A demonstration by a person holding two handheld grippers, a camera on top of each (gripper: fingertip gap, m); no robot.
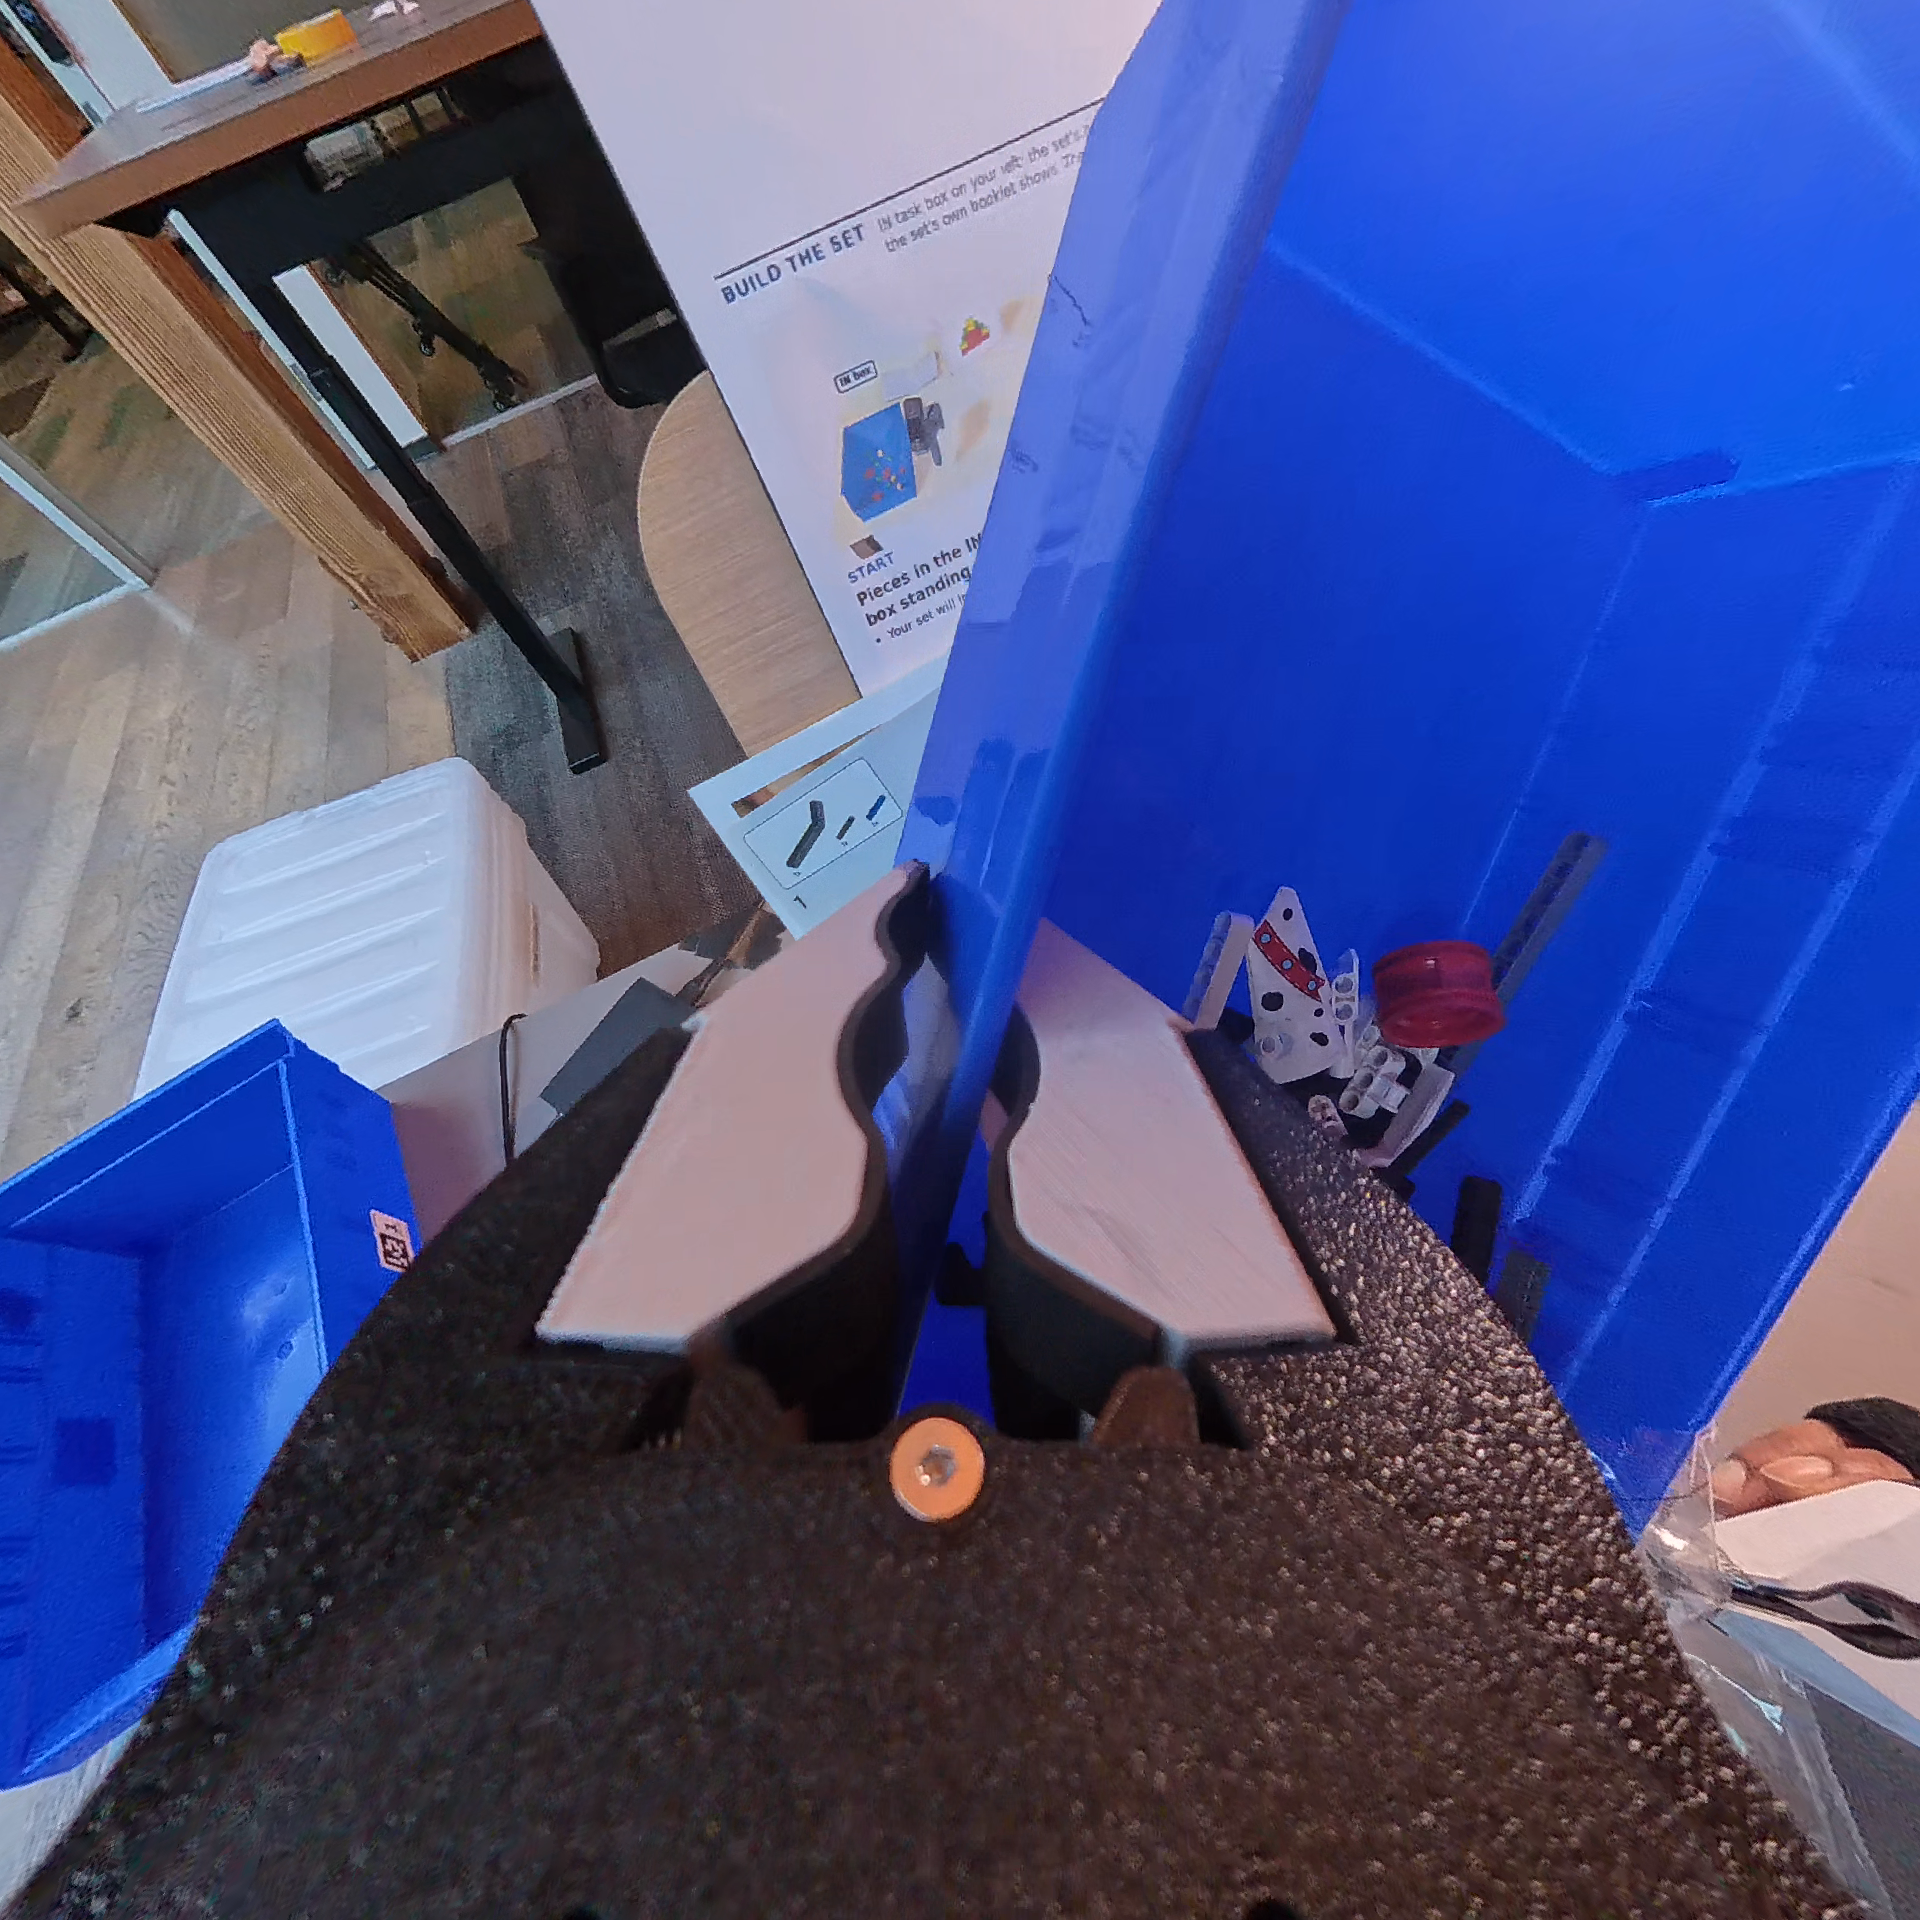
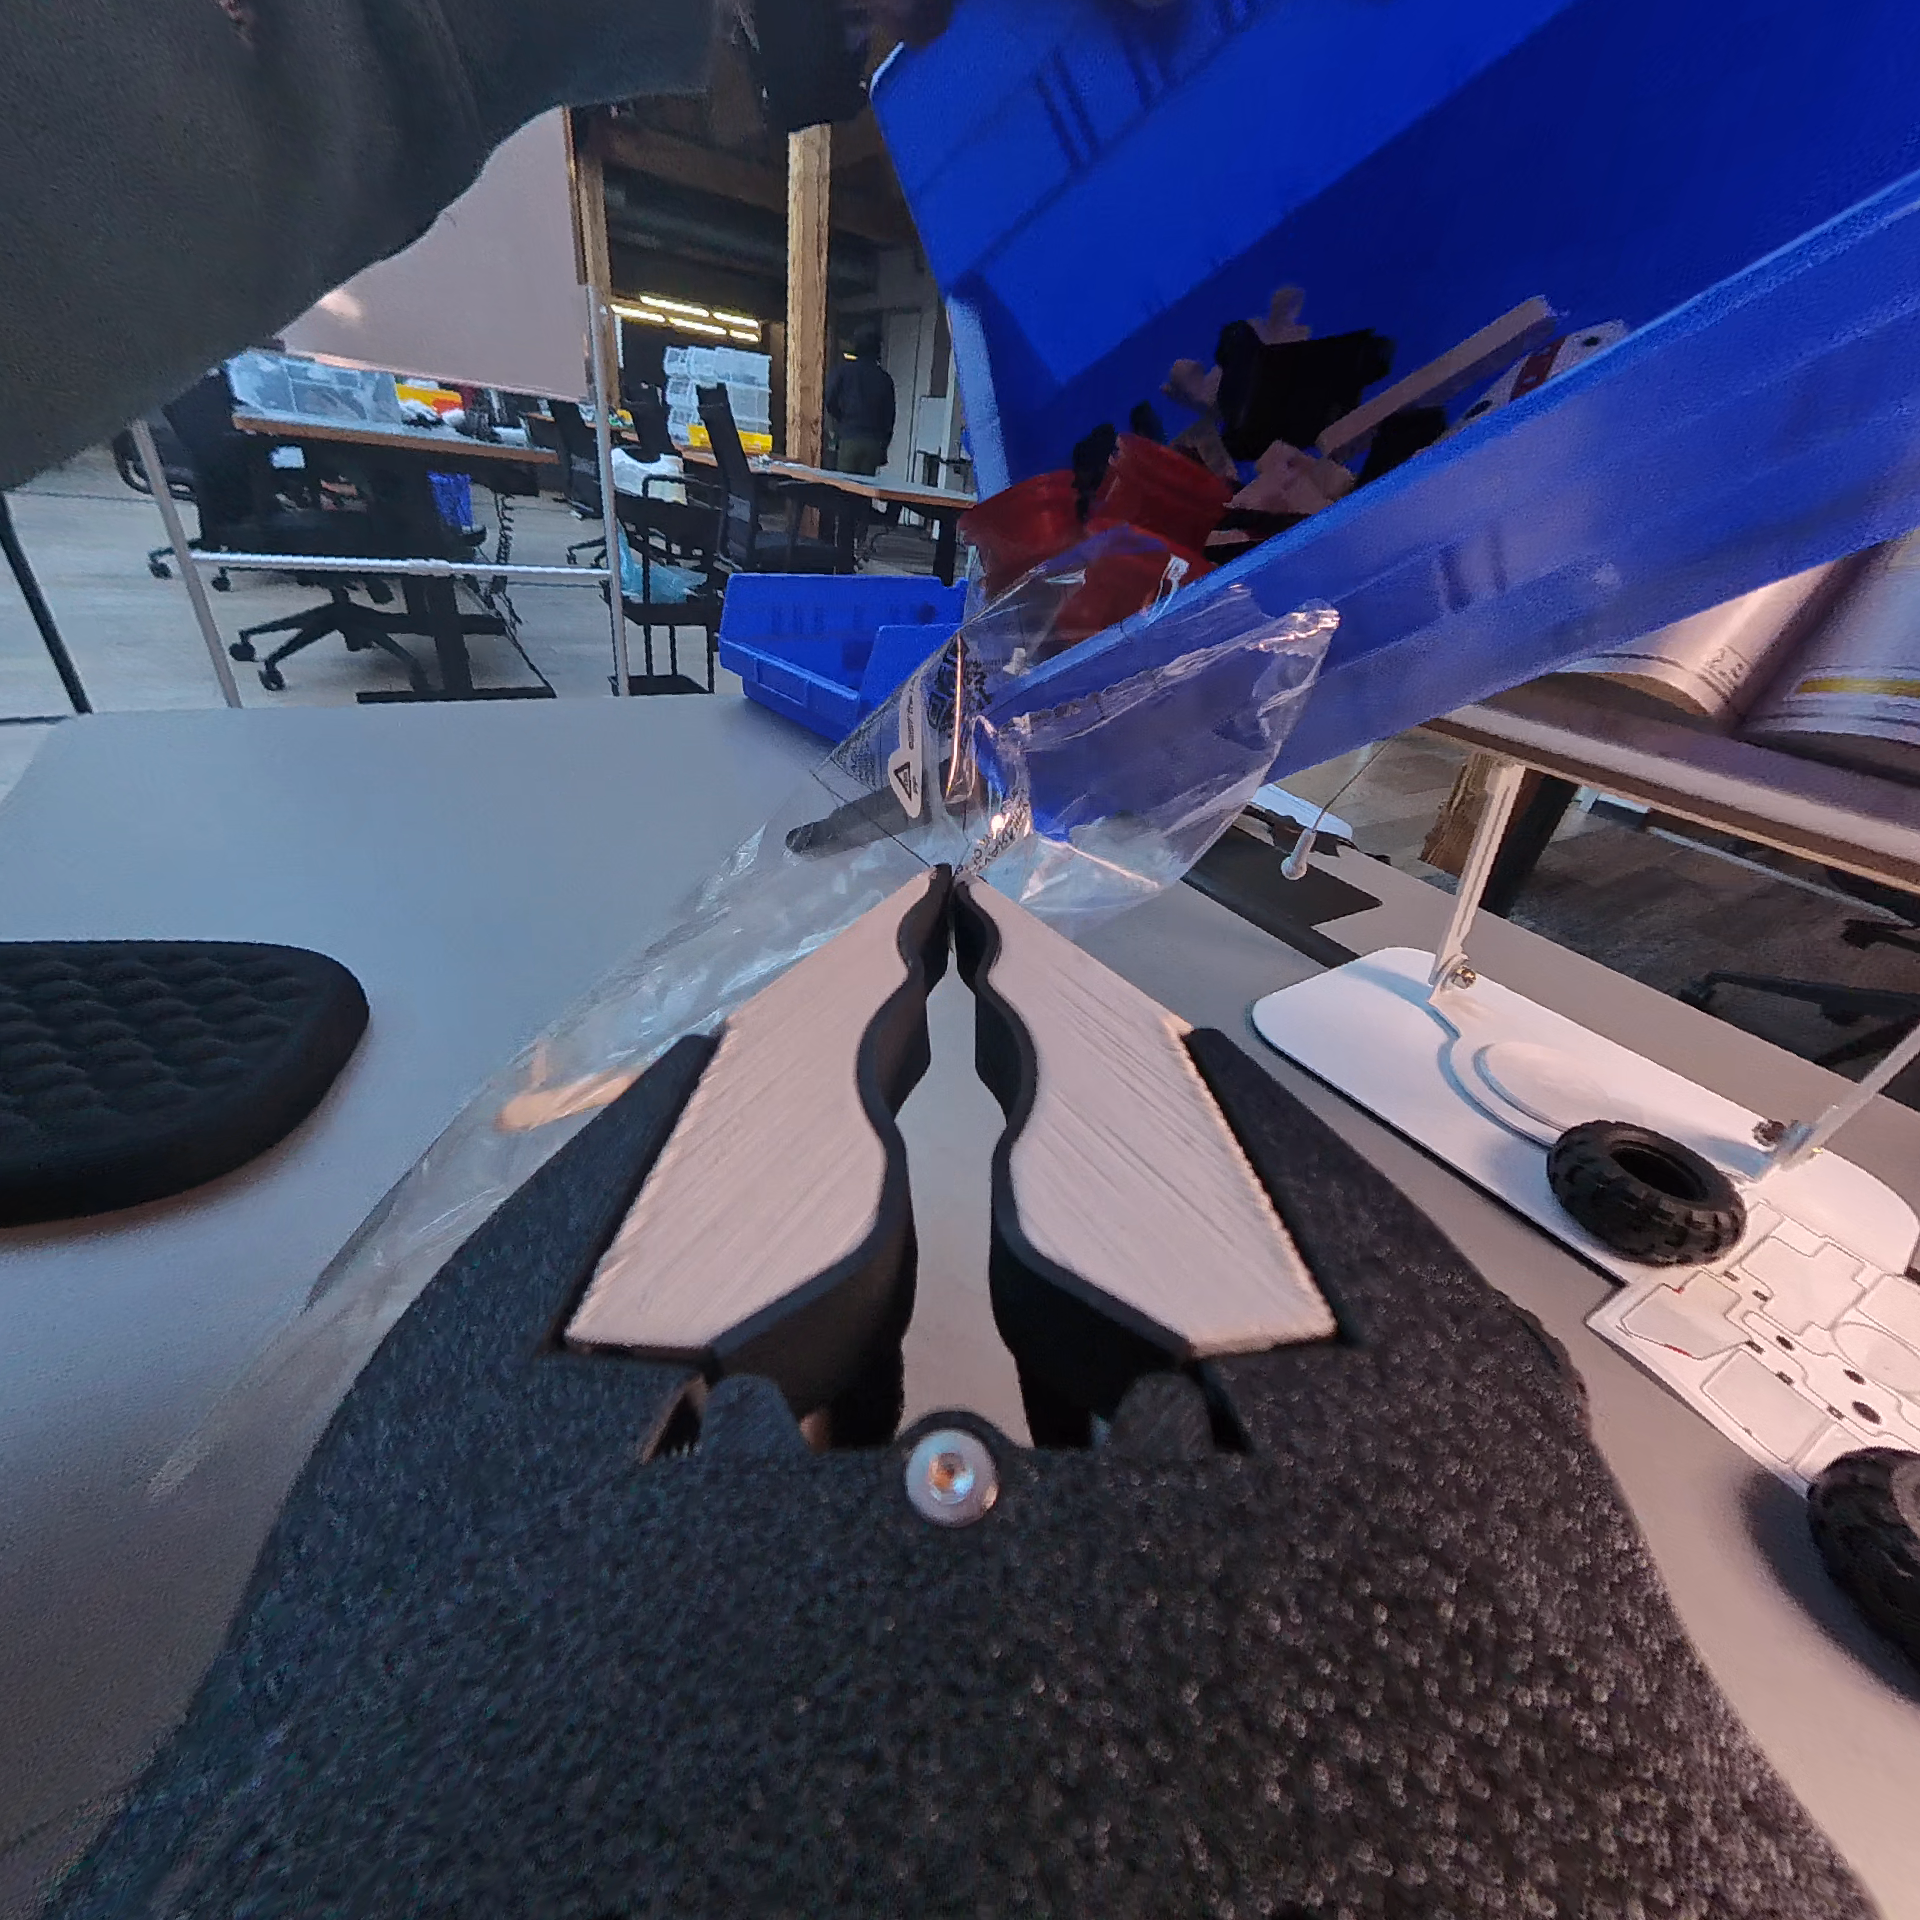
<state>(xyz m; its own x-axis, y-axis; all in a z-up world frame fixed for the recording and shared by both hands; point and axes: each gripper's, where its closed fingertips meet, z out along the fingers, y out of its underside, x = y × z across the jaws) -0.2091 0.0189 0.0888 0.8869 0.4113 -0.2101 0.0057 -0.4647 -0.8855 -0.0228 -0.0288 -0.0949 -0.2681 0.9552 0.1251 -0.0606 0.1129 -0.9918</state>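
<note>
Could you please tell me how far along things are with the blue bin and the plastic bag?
Done: two black tyres already lie on the table. In hand: the left gripper clamps the blue bin's wall, holding it tilted; the right gripper pinches the clear plastic bag at the bin's rim. Left: red wheels and other pieces remain inside.

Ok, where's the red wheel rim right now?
In the left wrist view, the red wheel rim lies inside the tilted blue bin, right of the left gripper clamping the bin's wall, beside the spotted white piece.
</note>
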